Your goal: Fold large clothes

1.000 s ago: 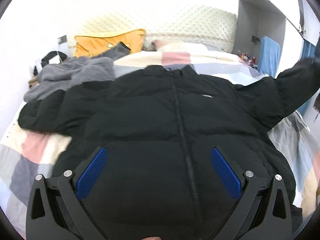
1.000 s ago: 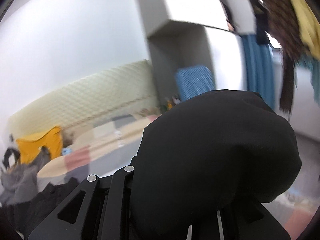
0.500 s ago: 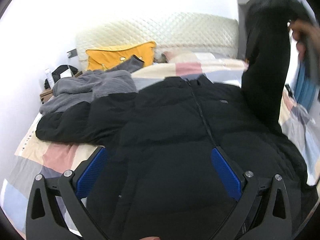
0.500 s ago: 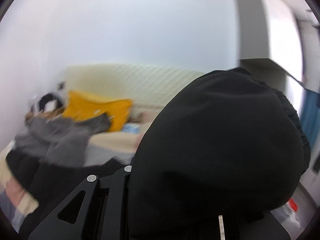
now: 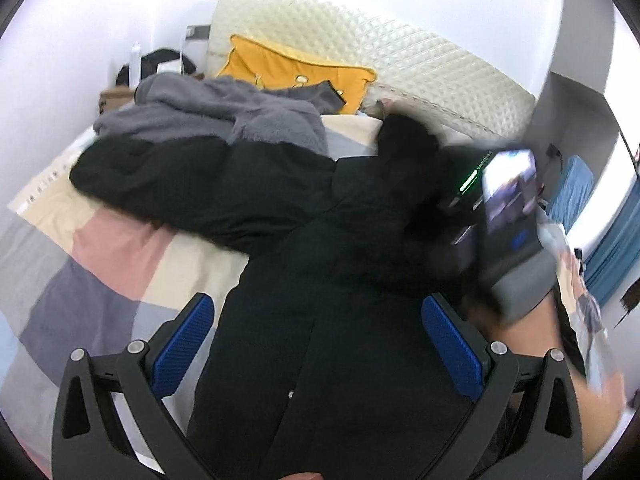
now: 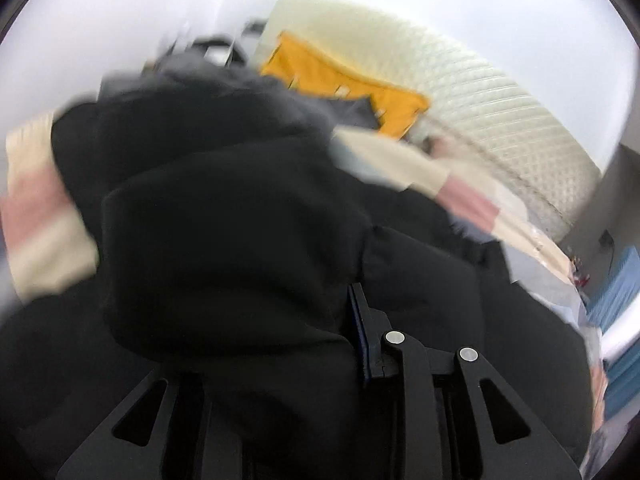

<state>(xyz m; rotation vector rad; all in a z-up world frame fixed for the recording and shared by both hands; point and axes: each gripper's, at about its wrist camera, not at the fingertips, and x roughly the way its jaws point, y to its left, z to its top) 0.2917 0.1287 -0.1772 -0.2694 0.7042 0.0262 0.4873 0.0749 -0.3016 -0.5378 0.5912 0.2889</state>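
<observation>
A black puffer jacket lies front up on the bed, its zipper running toward me. My left gripper is open and empty, hovering over the jacket's lower part. My right gripper is shut on the jacket's right sleeve, which bulges over its fingers and hides them. In the left wrist view the right gripper's body carries the sleeve end across the jacket's chest. The jacket's other sleeve lies stretched out to the left.
A grey fleece garment and a yellow pillow lie by the quilted headboard. The bed has a pink, cream and grey checked cover. A nightstand stands at the far left. A blue cloth hangs at the right.
My right gripper has swung the sleeve from out at the right, up, and over onto the jacket's chest. My left gripper has shifted left and turned over the jacket, staying open.
</observation>
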